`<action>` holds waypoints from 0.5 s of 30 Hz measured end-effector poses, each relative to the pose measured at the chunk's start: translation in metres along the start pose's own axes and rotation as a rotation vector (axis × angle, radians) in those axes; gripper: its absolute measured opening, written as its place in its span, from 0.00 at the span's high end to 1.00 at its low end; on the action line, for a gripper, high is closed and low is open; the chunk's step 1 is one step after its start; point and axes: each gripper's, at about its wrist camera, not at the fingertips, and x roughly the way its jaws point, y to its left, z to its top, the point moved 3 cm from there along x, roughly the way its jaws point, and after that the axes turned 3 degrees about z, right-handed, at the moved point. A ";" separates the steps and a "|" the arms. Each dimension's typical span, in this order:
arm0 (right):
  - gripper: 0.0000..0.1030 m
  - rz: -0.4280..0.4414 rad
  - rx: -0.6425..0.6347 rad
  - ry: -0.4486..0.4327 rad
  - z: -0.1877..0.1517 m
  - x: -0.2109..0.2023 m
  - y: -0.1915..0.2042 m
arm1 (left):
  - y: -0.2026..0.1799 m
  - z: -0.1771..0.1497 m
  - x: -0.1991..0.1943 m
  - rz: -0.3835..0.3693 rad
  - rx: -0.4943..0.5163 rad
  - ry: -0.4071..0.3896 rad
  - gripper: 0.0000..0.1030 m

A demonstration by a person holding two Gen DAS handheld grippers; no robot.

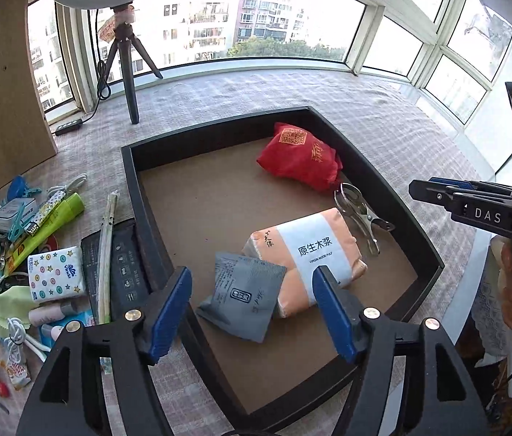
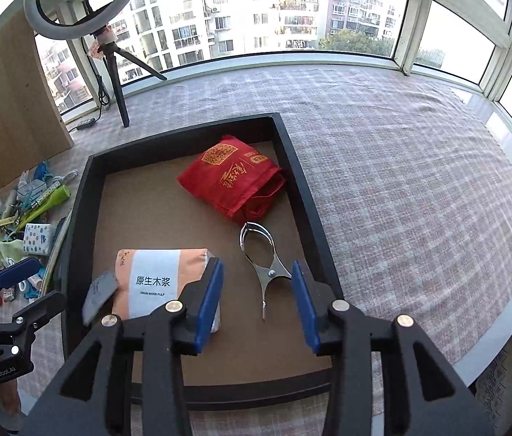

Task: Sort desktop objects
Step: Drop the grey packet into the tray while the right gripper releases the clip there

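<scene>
Black tray (image 1: 136,189) on checked tabletop (image 2: 401,181), brown floor, already holding: red folded bag (image 1: 299,158) at far side; metal clip (image 2: 261,261) just beside it toward near right; orange tissue pack (image 1: 307,258) near centre; grey sachet (image 1: 241,298) leaning against pack's left end. Unsorted heap on tabletop left of tray: star-print tissue packet (image 1: 56,274), green tube (image 1: 50,223), white cables (image 1: 19,338), blue clips (image 1: 19,189), dark flat pouch (image 1: 121,269) touching tray's left wall, long pale stick (image 1: 105,254) lying across it. Left gripper (image 1: 252,312) above tray's near left part, fingers spread wide, nothing between them, grey sachet lying below the gap. Right gripper (image 2: 258,301) above tray's near right part, fingers apart, empty, metal clip's handle lying below the gap. Step in hand, judged: both deliveries released, next pick due from heap. Advised handling: lift clear of tray wall before travelling left; single out one item at heap's edge, star-print packet likeliest; approach across its narrow sides; avoid snagging cables; set down in tray's free far left area, apart from items present.
</scene>
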 end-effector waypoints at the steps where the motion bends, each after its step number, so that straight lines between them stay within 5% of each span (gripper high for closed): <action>1: 0.62 0.004 -0.006 -0.004 0.000 0.000 0.003 | 0.003 -0.001 -0.001 0.003 -0.006 0.001 0.33; 9: 0.62 0.037 -0.140 -0.080 -0.002 -0.006 0.053 | 0.047 -0.016 -0.017 0.106 -0.051 -0.009 0.33; 15: 0.62 0.140 -0.260 -0.062 -0.003 -0.002 0.115 | 0.114 -0.040 -0.034 0.179 -0.156 0.005 0.33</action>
